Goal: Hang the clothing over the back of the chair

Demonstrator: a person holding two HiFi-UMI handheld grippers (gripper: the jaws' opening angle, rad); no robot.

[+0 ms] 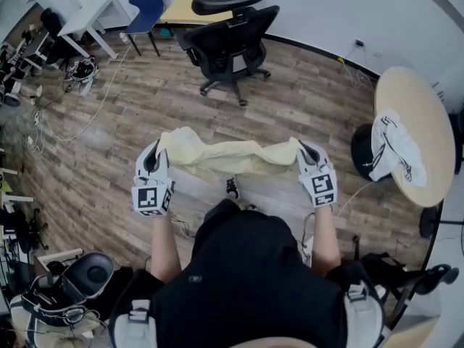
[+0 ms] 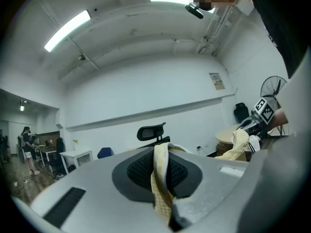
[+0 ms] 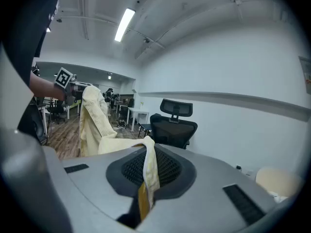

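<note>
A pale yellow garment (image 1: 228,156) is stretched in the air between my two grippers, sagging a little in the middle. My left gripper (image 1: 154,158) is shut on its left end, and the cloth (image 2: 161,178) runs between the jaws. My right gripper (image 1: 307,153) is shut on the right end, where the fabric (image 3: 148,171) is pinched. The black office chair (image 1: 230,38) with a headrest stands ahead on the wood floor, its back toward me. It shows in the left gripper view (image 2: 150,132) and in the right gripper view (image 3: 174,125), still some way off.
A round wooden table (image 1: 415,133) with white clothing (image 1: 395,149) stands at the right. A blue chair (image 1: 147,2) and white desk (image 1: 83,17) are far left, with cables on the floor. Another seat (image 1: 72,281) sits behind me at lower left.
</note>
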